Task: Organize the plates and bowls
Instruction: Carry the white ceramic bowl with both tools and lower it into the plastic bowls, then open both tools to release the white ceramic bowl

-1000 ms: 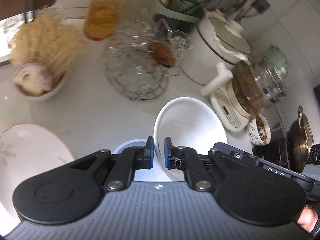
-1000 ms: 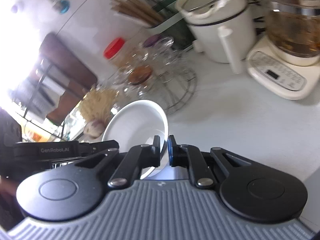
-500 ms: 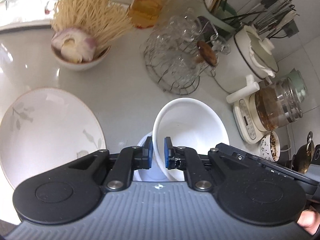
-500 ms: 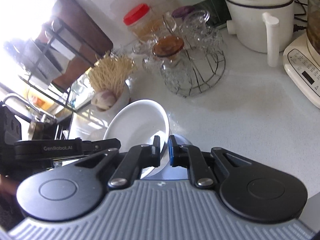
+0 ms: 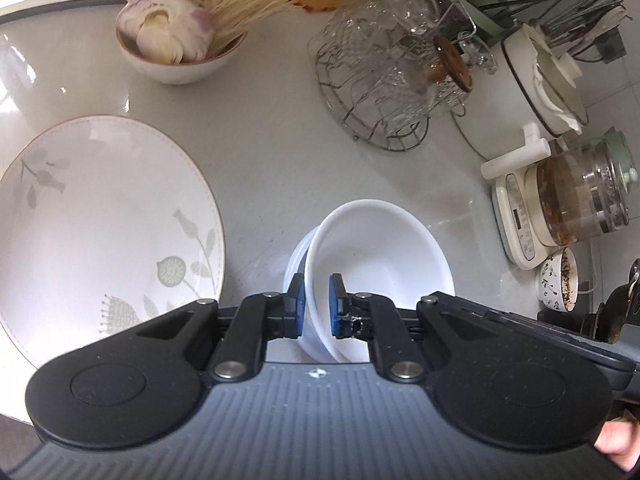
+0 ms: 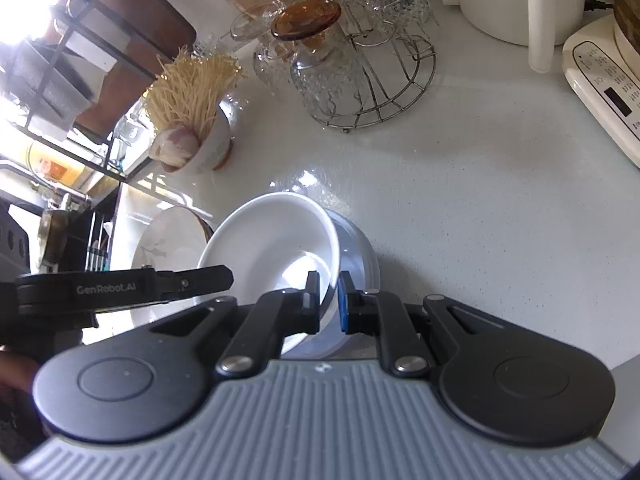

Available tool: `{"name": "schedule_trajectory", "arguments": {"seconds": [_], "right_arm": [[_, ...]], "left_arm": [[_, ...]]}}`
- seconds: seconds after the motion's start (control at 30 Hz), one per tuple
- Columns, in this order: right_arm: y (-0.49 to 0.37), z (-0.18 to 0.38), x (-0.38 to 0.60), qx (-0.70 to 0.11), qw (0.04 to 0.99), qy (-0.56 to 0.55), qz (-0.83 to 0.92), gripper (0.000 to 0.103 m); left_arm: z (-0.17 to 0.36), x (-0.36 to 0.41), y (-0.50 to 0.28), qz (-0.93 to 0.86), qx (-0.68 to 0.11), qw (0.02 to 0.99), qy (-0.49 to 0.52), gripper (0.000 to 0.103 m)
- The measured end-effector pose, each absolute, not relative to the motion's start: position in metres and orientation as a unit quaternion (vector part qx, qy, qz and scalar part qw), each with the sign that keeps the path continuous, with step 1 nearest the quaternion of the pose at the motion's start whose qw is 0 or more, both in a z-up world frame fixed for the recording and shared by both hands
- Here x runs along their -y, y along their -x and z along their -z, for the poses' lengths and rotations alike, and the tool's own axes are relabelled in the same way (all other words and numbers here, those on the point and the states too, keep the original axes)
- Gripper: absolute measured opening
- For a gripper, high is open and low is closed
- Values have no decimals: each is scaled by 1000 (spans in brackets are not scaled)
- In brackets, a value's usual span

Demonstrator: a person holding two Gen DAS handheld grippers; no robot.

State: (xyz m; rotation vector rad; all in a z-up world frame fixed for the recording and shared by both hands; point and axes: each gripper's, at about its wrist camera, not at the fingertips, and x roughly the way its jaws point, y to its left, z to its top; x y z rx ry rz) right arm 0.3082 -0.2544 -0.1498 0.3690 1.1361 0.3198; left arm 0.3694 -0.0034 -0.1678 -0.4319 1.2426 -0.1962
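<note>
Left wrist view puts your left gripper (image 5: 316, 306) pinched on the near rim of the white bowl (image 5: 380, 256), which is tilted above the countertop (image 5: 272, 168). Your right gripper (image 6: 329, 299) is clamped on the opposite rim of that same bowl. Just beside it, to your left, lies the floral plate (image 5: 100, 232). Farther back stand the noodle bowl (image 5: 180, 52) and the wire glass rack (image 5: 384, 92).

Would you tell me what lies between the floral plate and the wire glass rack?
Only bare countertop lies between the floral plate and wire glass rack, in the left wrist view.
</note>
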Motion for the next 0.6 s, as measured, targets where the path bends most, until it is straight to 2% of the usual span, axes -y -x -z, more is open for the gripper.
{"name": "schedule_trajectory", "arguments": {"seconds": [0.1,0.13,0.17,0.23,0.4,0.47,0.5,0.53,0.6], "right_arm": [[-311,148,253,-531,817,-168,-150,13],[-311,148,253,-529,818,-166,-149,13],[-312,147,253,-529,820,-164,-148,13],[-314,146,253,-524,824,-159,-146,13],[-317,140,259,-507,837,-155,-135,14],[-319,140,262,-504,840,-153,-130,26],[-321,142,264,-503,840,-157,-128,45],[-322,143,266,-504,839,-162,-127,55],[-325,149,267,-508,835,-167,-129,55]], "left_arm": [[169,2,-369,87,-576,787,202,13],[169,1,-370,86,-576,787,202,19],[170,1,-370,88,-578,787,200,30],[168,0,-369,85,-573,792,195,40],[165,-1,-368,79,-565,801,183,46],[166,-1,-369,78,-565,802,181,47],[166,0,-369,76,-564,802,181,47],[166,-1,-369,75,-563,803,181,47],[166,-1,-369,74,-561,805,177,47]]}}
